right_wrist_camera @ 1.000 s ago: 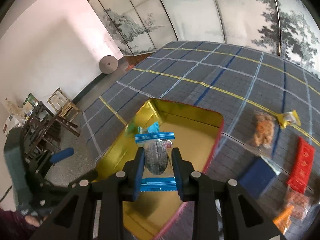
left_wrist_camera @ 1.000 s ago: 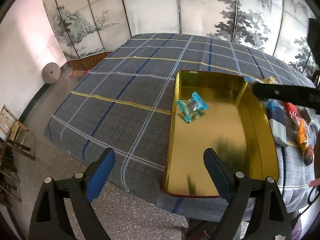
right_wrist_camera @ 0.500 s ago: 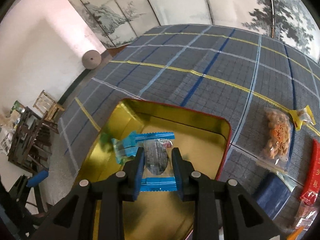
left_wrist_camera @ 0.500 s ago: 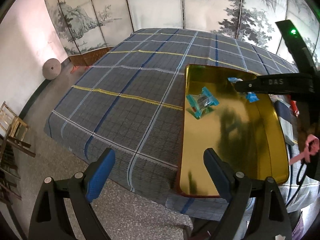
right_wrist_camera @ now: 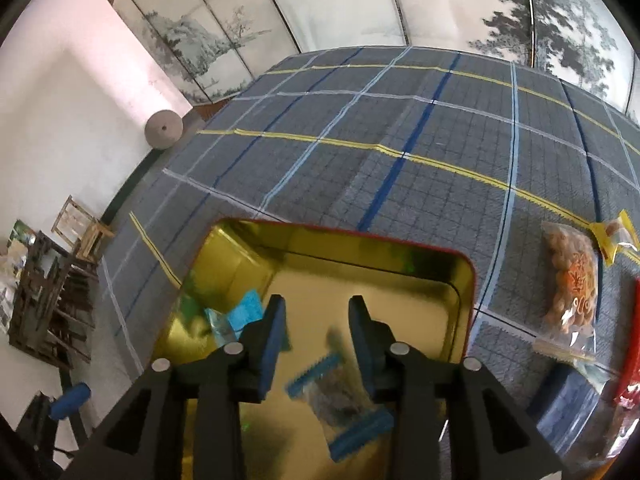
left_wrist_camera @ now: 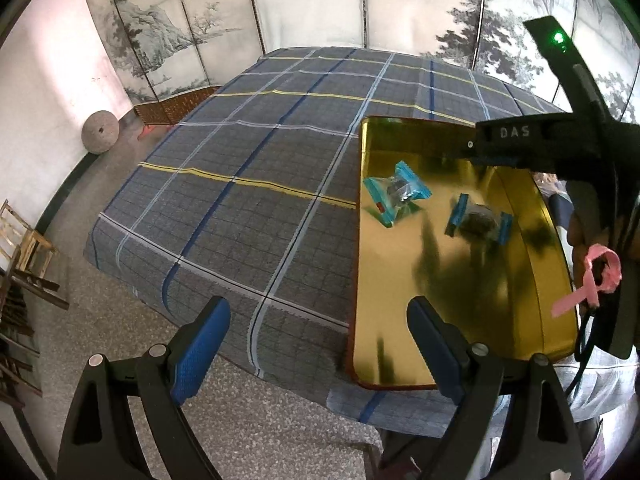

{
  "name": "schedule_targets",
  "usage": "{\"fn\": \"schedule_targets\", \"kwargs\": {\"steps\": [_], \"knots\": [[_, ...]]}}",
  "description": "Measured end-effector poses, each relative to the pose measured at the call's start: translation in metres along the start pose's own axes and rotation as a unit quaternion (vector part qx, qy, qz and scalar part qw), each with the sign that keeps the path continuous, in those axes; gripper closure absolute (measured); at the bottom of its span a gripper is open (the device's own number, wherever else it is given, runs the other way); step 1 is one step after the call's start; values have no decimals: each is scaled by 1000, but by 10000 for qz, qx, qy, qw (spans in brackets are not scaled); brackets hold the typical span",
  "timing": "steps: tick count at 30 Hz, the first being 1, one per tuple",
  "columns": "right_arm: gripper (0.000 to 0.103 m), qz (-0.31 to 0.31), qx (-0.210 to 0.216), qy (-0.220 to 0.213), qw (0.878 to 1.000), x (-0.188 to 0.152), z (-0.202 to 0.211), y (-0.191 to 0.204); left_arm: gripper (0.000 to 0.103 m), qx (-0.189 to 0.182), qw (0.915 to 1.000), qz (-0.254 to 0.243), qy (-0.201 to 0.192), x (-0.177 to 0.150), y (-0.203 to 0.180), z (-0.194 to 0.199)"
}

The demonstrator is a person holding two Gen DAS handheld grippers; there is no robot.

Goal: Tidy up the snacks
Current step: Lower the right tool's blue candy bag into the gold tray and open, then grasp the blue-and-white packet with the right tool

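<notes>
A gold tin tray [left_wrist_camera: 460, 320] [right_wrist_camera: 400, 292] with a red rim lies on the plaid cloth. A teal-wrapped snack [left_wrist_camera: 396, 194] [right_wrist_camera: 240, 316] lies in it. A blue-edged clear snack packet [left_wrist_camera: 478, 222] [right_wrist_camera: 340, 396] is in the tray, blurred, just below my right gripper [right_wrist_camera: 316, 320], which is open and empty above the tray. My left gripper [left_wrist_camera: 316, 344] is open and empty, hovering at the table's near edge by the tray's corner.
Loose snacks lie right of the tray: an orange puffed-snack bag [right_wrist_camera: 572, 280], a yellow packet [right_wrist_camera: 612, 232], a red packet [right_wrist_camera: 632, 340]. Folding screens [left_wrist_camera: 320, 8] stand behind the table. Wooden chairs [left_wrist_camera: 24, 248] and a round stone [left_wrist_camera: 100, 132] are at left.
My right gripper opened and let go of the blue-edged packet, which dropped into the tray. The left gripper view shifted slightly; the left gripper stays open.
</notes>
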State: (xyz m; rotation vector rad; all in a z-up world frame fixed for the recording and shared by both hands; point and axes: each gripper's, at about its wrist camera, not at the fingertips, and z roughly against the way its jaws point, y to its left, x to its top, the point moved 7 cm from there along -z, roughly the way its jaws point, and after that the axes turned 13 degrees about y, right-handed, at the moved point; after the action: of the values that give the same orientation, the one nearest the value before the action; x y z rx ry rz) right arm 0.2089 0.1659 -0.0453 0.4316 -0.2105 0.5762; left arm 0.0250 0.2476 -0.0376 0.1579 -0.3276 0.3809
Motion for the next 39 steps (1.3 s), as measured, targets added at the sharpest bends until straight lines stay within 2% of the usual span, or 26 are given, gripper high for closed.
{"fn": "schedule_targets", "kwargs": {"steps": [3, 5, 8, 10, 13, 16, 21, 25, 28, 29, 31, 32, 33, 34, 35, 39], "knots": [[63, -63, -58, -251, 9996, -9, 20, -5, 15, 7, 10000, -50, -46, 0, -2, 4], [50, -280, -226, -457, 9983, -23, 41, -20, 15, -4, 9999, -62, -102, 1, -3, 8], [38, -666, -646, -731, 9930, -55, 76, -56, 15, -107, 9998, -56, -146, 2, -7, 11], [31, -1009, -954, -625, 9883, -73, 89, -84, 15, -178, 9997, -82, -130, 2, -11, 11], [31, -1425, -999, -349, 9841, -86, 89, -113, 15, -261, 9994, -216, -110, -2, -24, 11], [31, -1638, -1013, 19, 9813, -89, 71, -123, 15, -262, 9989, -354, -176, -6, -31, 16], [31, -1929, -1290, 206, 9725, -88, 47, -136, 15, -276, 9989, -357, -161, -12, -29, 16], [28, -1763, -1757, 209, 9683, -85, 37, -138, 15, -287, 9992, -279, -63, -17, -25, 11], [32, -1279, -2227, 135, 9664, -88, 30, -129, 15, -359, 9991, -225, -35, -18, -23, 10], [38, -1132, -2205, 29, 9688, -89, 30, -126, 15, -370, 9990, -238, -35, -18, -24, 10], [43, -1048, -2114, 51, 9718, -88, 32, -123, 15, -342, 9990, -276, -42, -20, -27, 12], [48, -922, -1835, 55, 9787, -88, 33, -120, 15, -332, 9989, -333, -56, -21, -30, 15], [49, -842, -1462, 47, 9856, -88, 35, -119, 15, -326, 9988, -366, -76, -21, -32, 17], [49, -788, -1335, 16, 9879, -90, 40, -116, 15, -300, 9986, -417, -118, -23, -35, 20], [50, -713, -1430, -112, 9871, -92, 51, -115, 15, -275, 9985, -455, -133, -24, -37, 22], [50, -992, -917, -779, 9878, -110, 116, -129, 15, -248, 9974, -644, -208, -28, -50, 32]]}}
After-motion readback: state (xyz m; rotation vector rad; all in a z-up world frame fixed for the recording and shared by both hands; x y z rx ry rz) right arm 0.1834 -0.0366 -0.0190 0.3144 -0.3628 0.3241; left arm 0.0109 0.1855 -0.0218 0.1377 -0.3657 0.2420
